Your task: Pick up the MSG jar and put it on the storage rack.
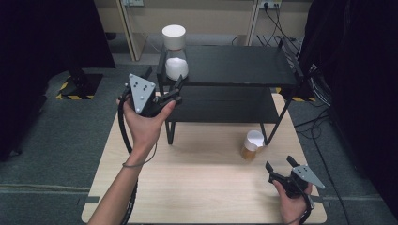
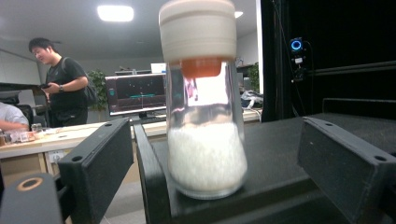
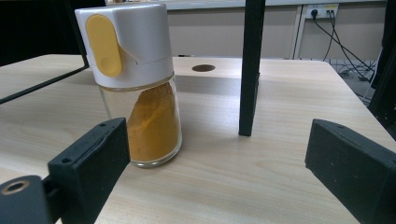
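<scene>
The left gripper (image 1: 177,90) is held with its jaws spread wide on either side of the white-powder jar (image 1: 176,60), which stands untouched at the left end of the black shelf's (image 1: 244,63) top level; the right gripper (image 1: 280,165) is kept wide open and empty, near the orange-spice jar (image 1: 251,145) on the table (image 1: 202,187).
</scene>
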The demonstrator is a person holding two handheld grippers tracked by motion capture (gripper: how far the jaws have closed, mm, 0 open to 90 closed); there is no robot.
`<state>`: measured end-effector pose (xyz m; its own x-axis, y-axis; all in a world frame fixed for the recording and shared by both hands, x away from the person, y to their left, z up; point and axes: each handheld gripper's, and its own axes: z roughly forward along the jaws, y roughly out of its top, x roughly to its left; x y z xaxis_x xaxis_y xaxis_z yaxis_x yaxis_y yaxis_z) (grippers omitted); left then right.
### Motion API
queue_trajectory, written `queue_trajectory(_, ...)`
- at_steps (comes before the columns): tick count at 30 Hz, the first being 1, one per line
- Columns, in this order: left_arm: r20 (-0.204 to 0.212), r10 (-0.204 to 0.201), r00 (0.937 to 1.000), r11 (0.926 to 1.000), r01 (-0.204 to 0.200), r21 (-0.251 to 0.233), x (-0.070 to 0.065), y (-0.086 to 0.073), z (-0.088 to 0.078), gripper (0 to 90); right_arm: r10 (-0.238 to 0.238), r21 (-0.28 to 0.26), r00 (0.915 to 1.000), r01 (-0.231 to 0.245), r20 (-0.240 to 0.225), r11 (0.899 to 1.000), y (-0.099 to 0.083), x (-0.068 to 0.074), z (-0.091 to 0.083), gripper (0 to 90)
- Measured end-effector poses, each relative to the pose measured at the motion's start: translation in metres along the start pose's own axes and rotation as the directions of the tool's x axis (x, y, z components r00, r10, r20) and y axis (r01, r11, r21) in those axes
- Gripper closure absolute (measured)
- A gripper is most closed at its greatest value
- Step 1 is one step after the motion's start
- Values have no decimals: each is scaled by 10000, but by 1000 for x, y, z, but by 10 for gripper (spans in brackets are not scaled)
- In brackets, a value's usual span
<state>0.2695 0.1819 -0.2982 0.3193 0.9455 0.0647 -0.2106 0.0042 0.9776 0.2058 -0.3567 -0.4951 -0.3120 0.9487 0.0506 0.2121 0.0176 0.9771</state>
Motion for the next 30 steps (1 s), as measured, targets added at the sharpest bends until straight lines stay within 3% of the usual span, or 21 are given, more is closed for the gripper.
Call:
queue_trajectory(20, 363, -24, 9993, 9987, 5, 507, 1, -47, -28, 99, -15, 10, 10000, 15, -2, 10000, 0, 0, 0, 67)
queue_trajectory(24, 543, -387, 9978, 9971, 350, 673, 5, -62, -35, 87, -74, -8, 10000, 74, 7, 10000, 0, 1, 0, 67)
queue_trajectory(30, 544, -594, 9968, 9945, 544, 898, 7, -81, -45, 79, -90, -16, 10000, 90, 10, 10000, 0, 1, 0, 67)
